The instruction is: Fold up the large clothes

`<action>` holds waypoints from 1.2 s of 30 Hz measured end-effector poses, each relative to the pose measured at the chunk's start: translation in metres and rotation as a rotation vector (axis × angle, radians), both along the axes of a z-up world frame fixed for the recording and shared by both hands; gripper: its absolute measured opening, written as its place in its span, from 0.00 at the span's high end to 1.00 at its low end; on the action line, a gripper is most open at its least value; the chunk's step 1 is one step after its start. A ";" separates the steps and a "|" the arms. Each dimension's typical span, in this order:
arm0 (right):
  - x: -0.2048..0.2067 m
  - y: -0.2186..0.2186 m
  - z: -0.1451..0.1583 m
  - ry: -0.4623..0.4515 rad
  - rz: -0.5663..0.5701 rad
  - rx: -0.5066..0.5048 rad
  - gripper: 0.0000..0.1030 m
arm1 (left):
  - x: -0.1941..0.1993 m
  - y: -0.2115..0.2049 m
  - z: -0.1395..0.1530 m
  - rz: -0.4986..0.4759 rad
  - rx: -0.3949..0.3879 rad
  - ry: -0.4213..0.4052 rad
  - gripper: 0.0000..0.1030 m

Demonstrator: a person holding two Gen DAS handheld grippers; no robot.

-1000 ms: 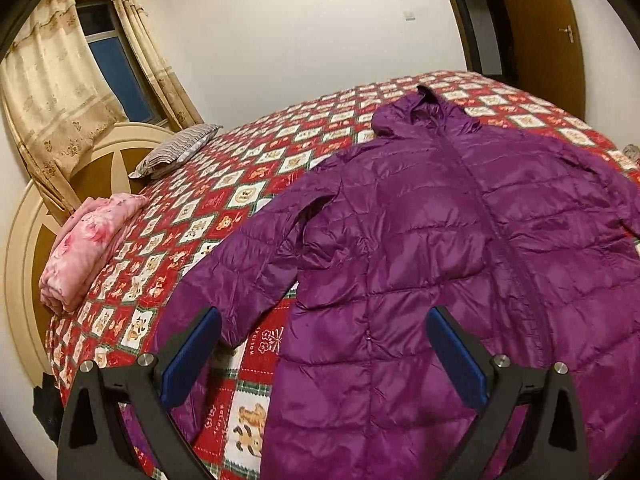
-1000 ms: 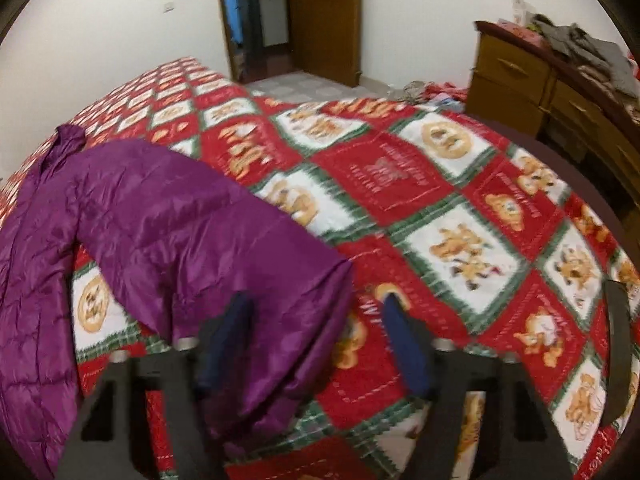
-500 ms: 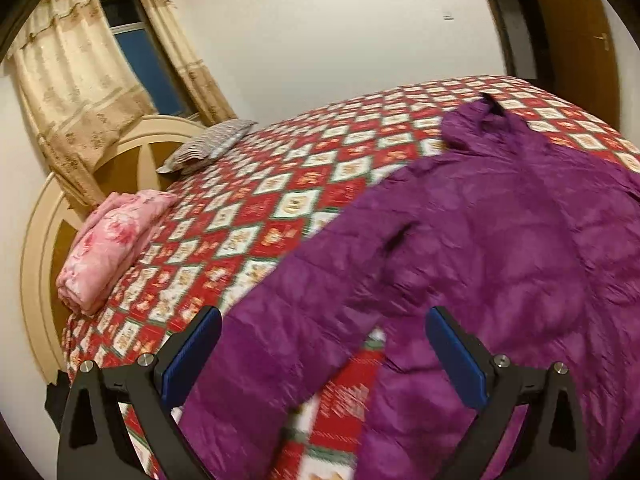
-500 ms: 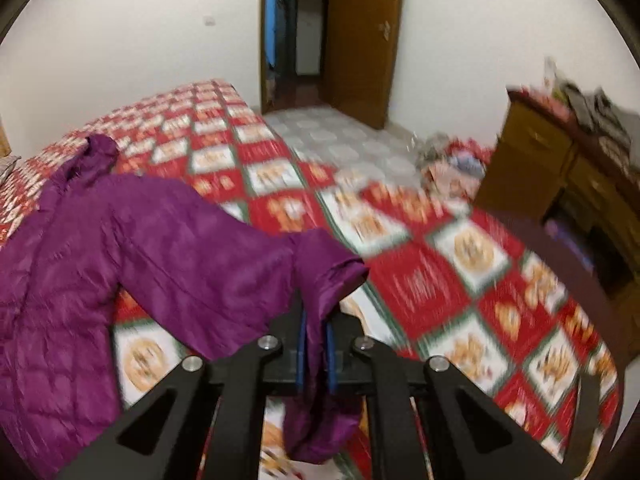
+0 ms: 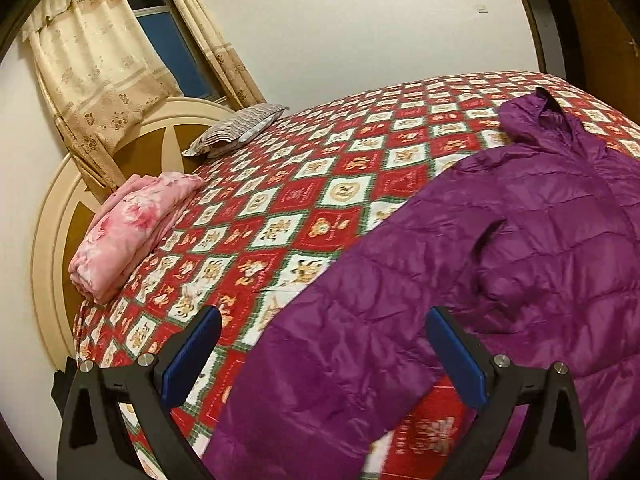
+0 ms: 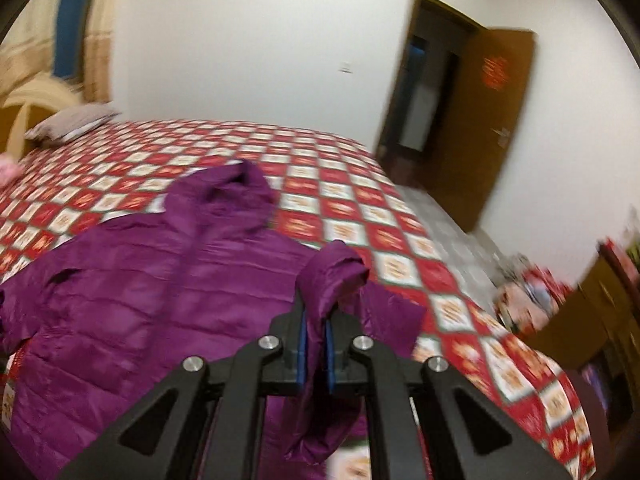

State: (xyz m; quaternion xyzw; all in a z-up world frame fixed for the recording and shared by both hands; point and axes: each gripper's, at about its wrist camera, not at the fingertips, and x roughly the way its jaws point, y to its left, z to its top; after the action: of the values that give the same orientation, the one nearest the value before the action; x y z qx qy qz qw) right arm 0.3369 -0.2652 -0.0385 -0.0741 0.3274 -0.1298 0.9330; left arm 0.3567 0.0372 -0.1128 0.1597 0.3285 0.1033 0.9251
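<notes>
A purple hooded puffer jacket (image 5: 540, 240) lies spread front-up on the bed's red checked quilt (image 5: 320, 184). Its left sleeve (image 5: 352, 344) stretches toward my left gripper (image 5: 320, 352), which is open and empty, with the blue pads on either side of the sleeve above it. In the right wrist view the jacket (image 6: 152, 280) lies to the left with its hood (image 6: 228, 188) far away. My right gripper (image 6: 314, 332) is shut on the right sleeve's cuff (image 6: 332, 276) and holds it lifted over the jacket's body.
A folded pink blanket (image 5: 128, 232) and a striped pillow (image 5: 236, 132) lie by the cream headboard (image 5: 52, 240). Curtains and a window stand behind. An open wooden door (image 6: 488, 120) and a wooden dresser (image 6: 600, 312) are to the right of the bed.
My right gripper closed on the right sleeve's cuff, lifted it and carried it leftward over the jacket. My left gripper moved left along the left sleeve and stayed open.
</notes>
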 end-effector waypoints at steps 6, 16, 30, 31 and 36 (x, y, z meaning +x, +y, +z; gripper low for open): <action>0.052 0.074 -0.036 0.038 0.123 -0.032 0.91 | 0.017 0.027 -0.006 0.049 -0.003 -0.006 0.01; 0.103 0.158 -0.098 0.106 0.239 0.002 0.91 | 0.045 0.050 -0.024 0.112 0.013 0.029 0.01; 0.064 0.145 -0.066 0.073 0.415 0.183 0.38 | 0.042 -0.014 0.018 0.049 0.009 -0.048 0.01; 0.052 0.130 -0.056 0.055 0.415 0.209 0.38 | 0.041 -0.023 0.023 0.036 0.003 -0.059 0.01; 0.031 0.054 -0.030 -0.008 0.339 0.333 0.37 | 0.041 -0.078 0.041 -0.038 -0.028 -0.089 0.01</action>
State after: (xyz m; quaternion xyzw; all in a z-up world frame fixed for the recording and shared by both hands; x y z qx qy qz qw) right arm 0.3681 -0.2111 -0.0688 0.0271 0.3235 0.0843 0.9421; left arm 0.3976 -0.0407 -0.0713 0.1485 0.2851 0.0880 0.9428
